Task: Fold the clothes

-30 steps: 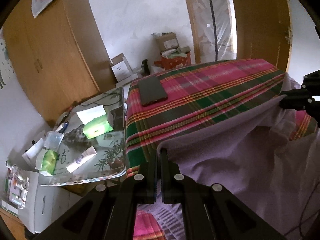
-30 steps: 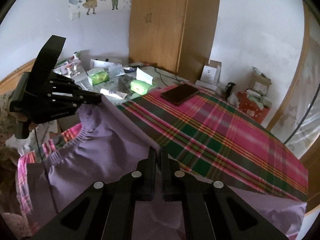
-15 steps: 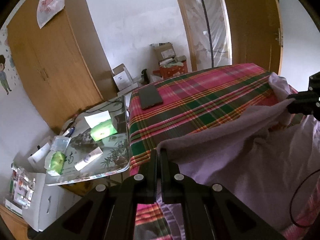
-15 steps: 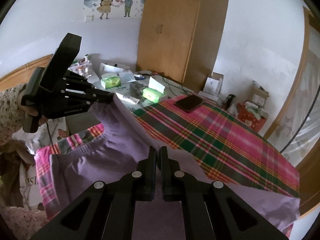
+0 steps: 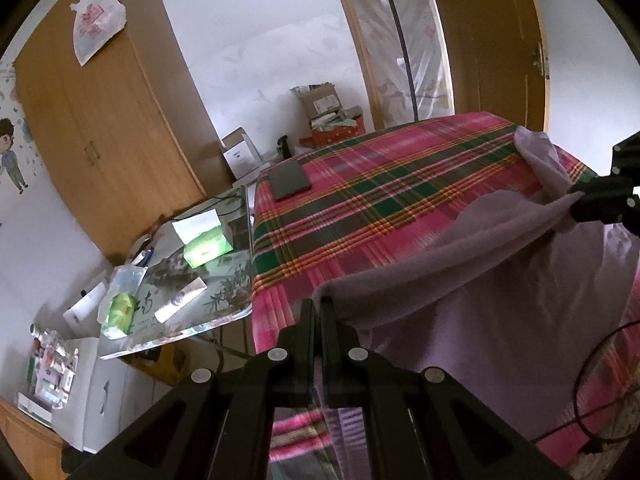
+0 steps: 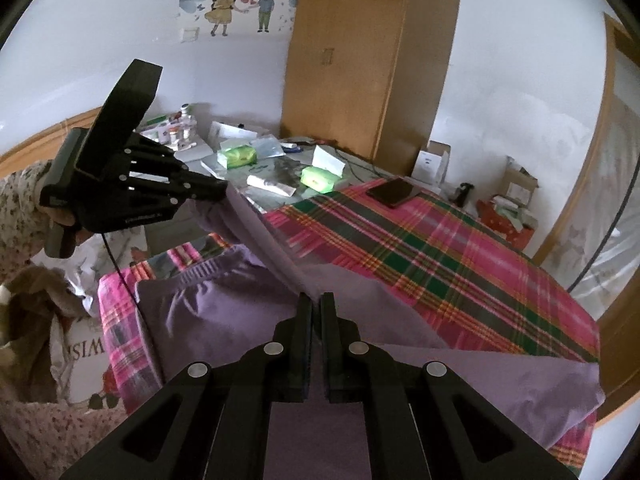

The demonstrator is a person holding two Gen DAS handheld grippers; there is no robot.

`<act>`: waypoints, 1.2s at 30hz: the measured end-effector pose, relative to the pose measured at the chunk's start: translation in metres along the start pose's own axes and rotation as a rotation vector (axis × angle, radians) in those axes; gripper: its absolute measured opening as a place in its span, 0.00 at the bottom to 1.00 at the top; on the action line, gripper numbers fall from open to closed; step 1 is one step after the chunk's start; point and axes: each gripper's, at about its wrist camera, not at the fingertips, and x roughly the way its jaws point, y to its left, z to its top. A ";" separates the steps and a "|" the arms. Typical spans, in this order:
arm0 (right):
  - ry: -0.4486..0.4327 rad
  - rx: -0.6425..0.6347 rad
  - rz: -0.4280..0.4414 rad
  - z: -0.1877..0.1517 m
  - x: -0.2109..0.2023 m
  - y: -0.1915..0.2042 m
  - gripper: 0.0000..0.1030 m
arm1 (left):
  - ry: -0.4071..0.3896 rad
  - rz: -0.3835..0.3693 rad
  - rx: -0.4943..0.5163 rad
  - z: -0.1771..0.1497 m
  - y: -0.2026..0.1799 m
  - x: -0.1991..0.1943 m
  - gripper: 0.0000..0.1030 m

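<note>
Mid-fold: the left gripper point(image 5: 317, 307) and right gripper point(image 6: 316, 303) are each clamped on an edge of the purple garment point(image 6: 224, 304), holding it taut above the plaid bedspread point(image 5: 384, 208). Probably next: carry that edge across evenly, lay it flat, then let go.

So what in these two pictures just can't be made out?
- What kind of garment: both views show the purple garment bunched, and the right gripper covers its near part.
- Print on the green tissue packs: too small and blurred.
- Left wrist view: the frame's right edge crops the right gripper.
- Dark flat device on the plaid bedspread: phone or tablet, unclear.
</note>
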 end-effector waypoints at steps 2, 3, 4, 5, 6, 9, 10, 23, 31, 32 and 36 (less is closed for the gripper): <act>0.006 0.004 0.007 -0.006 -0.003 0.005 0.04 | -0.002 -0.001 0.001 -0.005 -0.001 -0.005 0.02; 0.011 0.002 0.009 -0.008 -0.004 0.008 0.04 | 0.001 -0.005 0.002 -0.008 -0.002 -0.007 0.02; 0.016 0.000 0.012 -0.011 -0.005 0.011 0.04 | 0.005 -0.009 0.003 -0.010 -0.004 -0.008 0.02; 0.020 -0.003 0.015 -0.014 -0.006 0.014 0.04 | 0.010 -0.010 0.006 -0.013 -0.005 -0.009 0.02; 0.023 -0.006 0.016 -0.016 -0.007 0.015 0.04 | 0.013 -0.013 0.010 -0.016 -0.007 -0.010 0.02; 0.033 -0.006 0.028 -0.024 -0.010 0.022 0.04 | 0.016 -0.027 0.016 -0.026 -0.013 -0.015 0.02; 0.036 -0.006 0.028 -0.027 -0.011 0.024 0.04 | 0.016 -0.035 0.022 -0.031 -0.016 -0.016 0.02; 0.124 0.020 0.052 -0.072 -0.004 0.039 0.04 | 0.053 -0.109 0.067 -0.084 -0.045 -0.014 0.02; 0.193 0.025 0.063 -0.098 0.012 0.047 0.04 | 0.074 -0.148 0.024 -0.114 -0.052 -0.011 0.03; 0.196 0.026 0.064 -0.100 0.013 0.047 0.04 | 0.077 -0.152 0.015 -0.117 -0.052 -0.011 0.04; 0.204 0.029 0.061 -0.108 0.014 0.049 0.04 | 0.076 -0.212 -0.090 -0.127 -0.042 -0.015 0.09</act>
